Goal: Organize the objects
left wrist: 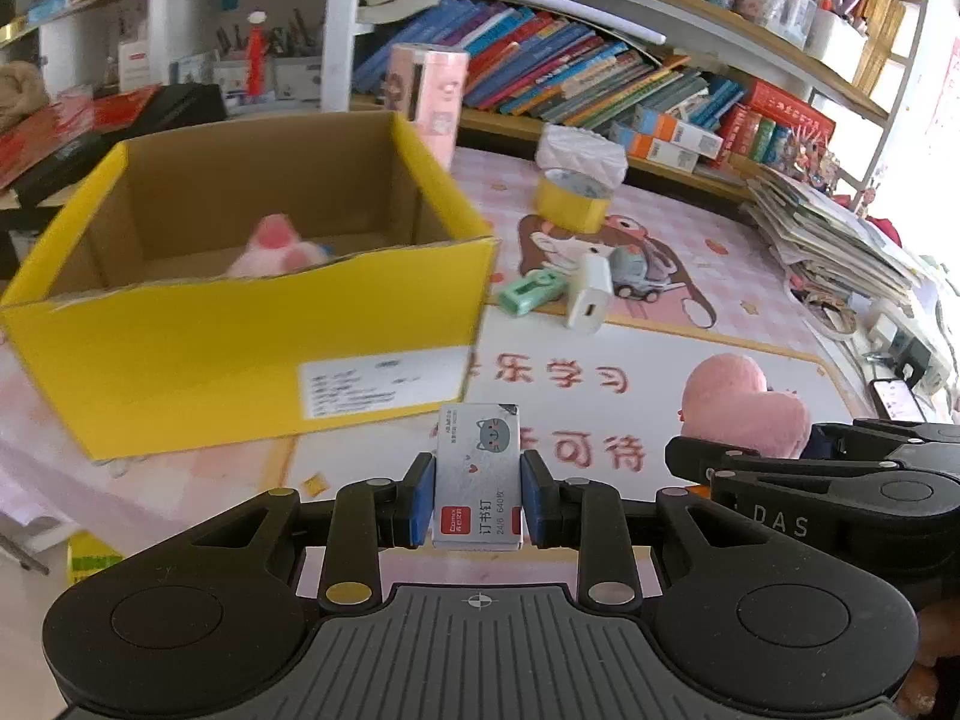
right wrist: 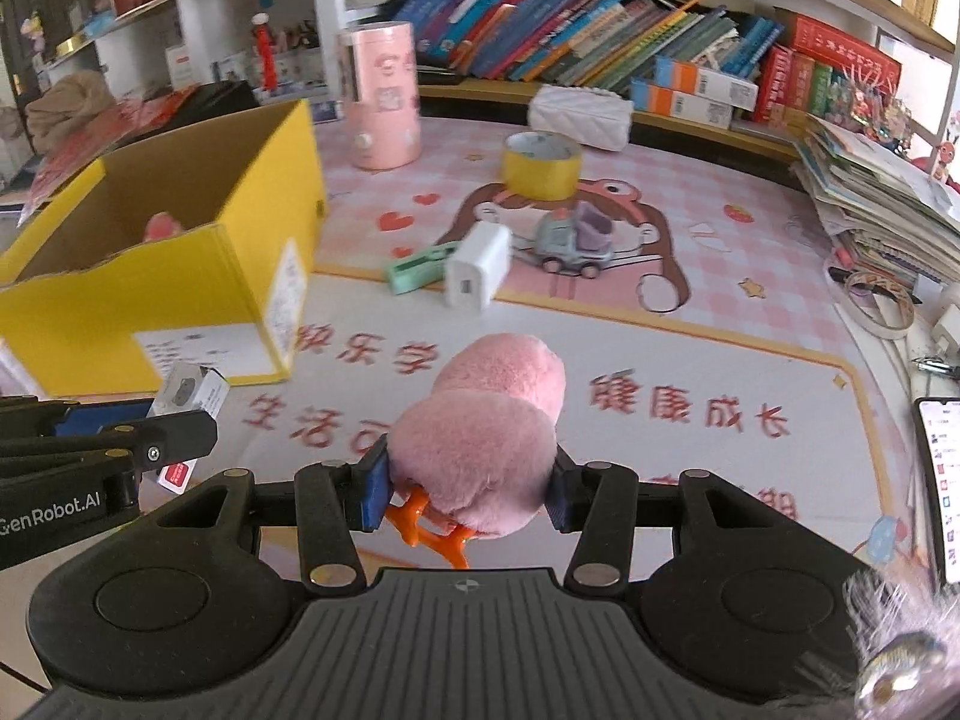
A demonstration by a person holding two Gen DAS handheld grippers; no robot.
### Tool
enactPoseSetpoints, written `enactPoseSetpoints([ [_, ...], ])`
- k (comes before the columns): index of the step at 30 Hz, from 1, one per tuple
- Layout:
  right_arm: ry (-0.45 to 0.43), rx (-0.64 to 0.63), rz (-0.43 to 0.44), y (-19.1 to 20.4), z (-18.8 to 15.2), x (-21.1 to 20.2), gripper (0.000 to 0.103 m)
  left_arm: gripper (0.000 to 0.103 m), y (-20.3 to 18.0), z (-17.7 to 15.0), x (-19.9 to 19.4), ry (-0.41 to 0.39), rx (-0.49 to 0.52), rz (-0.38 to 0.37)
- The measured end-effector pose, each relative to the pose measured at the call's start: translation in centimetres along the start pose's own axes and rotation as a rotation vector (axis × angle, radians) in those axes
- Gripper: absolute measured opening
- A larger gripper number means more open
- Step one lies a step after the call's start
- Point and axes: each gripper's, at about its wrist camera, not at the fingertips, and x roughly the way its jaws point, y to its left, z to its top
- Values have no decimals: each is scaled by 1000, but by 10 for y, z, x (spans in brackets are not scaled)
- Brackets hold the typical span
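Observation:
My left gripper (left wrist: 477, 498) is shut on a small white staples box (left wrist: 477, 474) with a grey cat print, held above the pink desk mat in front of the open yellow cardboard box (left wrist: 240, 354). A pink plush (left wrist: 273, 249) lies inside that box. My right gripper (right wrist: 468, 483) is shut on a pink plush toy (right wrist: 480, 438) with orange feet, to the right of the yellow box (right wrist: 180, 294). The staples box (right wrist: 192, 396) and left gripper show at the left of the right wrist view. The pink plush toy (left wrist: 744, 408) shows at the right of the left wrist view.
On the mat lie a white charger (right wrist: 477, 273), a green stapler (right wrist: 420, 267), a toy truck (right wrist: 570, 243), a yellow tape roll (right wrist: 540, 165), a pink cylinder (right wrist: 384, 96) and a white pouch (right wrist: 579, 114). Bookshelves run behind; stacked books (right wrist: 876, 198) and a phone (right wrist: 939, 474) sit right.

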Motion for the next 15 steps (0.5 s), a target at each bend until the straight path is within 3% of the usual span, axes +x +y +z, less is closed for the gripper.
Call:
enactPoseSetpoints([
  [15, -6, -42, 68, 65, -20, -16, 46, 28, 47, -24, -43, -29, -26, 51],
])
